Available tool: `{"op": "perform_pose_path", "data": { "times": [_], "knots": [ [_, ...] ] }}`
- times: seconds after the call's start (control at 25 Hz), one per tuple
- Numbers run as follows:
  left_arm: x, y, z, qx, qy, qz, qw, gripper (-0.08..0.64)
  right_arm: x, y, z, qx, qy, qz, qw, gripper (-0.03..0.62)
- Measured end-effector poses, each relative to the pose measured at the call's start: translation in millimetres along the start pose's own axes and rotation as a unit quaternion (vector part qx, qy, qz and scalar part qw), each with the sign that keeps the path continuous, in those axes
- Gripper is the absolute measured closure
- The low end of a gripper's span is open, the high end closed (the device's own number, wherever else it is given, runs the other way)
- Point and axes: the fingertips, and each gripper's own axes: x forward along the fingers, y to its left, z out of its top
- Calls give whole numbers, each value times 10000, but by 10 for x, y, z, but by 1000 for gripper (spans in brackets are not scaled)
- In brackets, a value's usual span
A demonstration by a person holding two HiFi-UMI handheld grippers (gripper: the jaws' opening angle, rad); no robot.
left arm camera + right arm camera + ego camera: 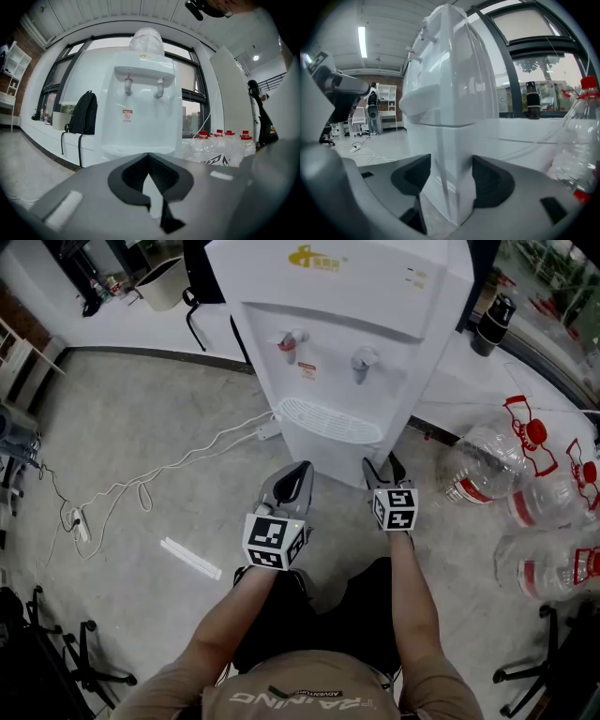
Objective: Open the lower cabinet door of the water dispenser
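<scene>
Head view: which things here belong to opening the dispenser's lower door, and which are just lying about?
Job:
dispenser
right gripper, open, the dispenser's corner between its jaws
left gripper, shut, empty

Lying about:
bottles
cable
backpack
flask

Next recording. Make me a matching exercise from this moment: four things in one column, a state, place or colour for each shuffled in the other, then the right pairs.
Things:
1. left gripper
2. right gripper
3. clear bottles
4. backpack

Descriptions:
A. lying on the floor, right of the water dispenser in the head view
B. jaws apart, the dispenser's lower corner edge between them
C. black, by the window
D. jaws together, nothing between them

Pairs: 1-D, 2-B, 3-A, 4-C
</scene>
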Motion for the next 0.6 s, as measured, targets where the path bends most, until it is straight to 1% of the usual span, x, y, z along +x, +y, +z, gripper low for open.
{"op": "perform_pose_path", "data": {
  "times": [0.16, 0.36, 0.44, 0.6],
  "knots": [
    [-17, 12, -4, -3, 21, -13, 10000, 552, -30, 35, 7, 32, 27, 8, 10000, 348],
    [-21, -51, 38, 110, -27, -71, 9999, 552, -194, 153, -60, -150, 100, 47, 9998, 350],
    [-38, -61, 56, 176, -46, -62, 9998, 552, -306, 265, -96, -195, 100, 148, 9997, 350],
    [-86, -33, 49, 133, -10, -8, 9999, 552, -518, 536, -171, -195, 162, 455, 9986, 351]
  ]
}}
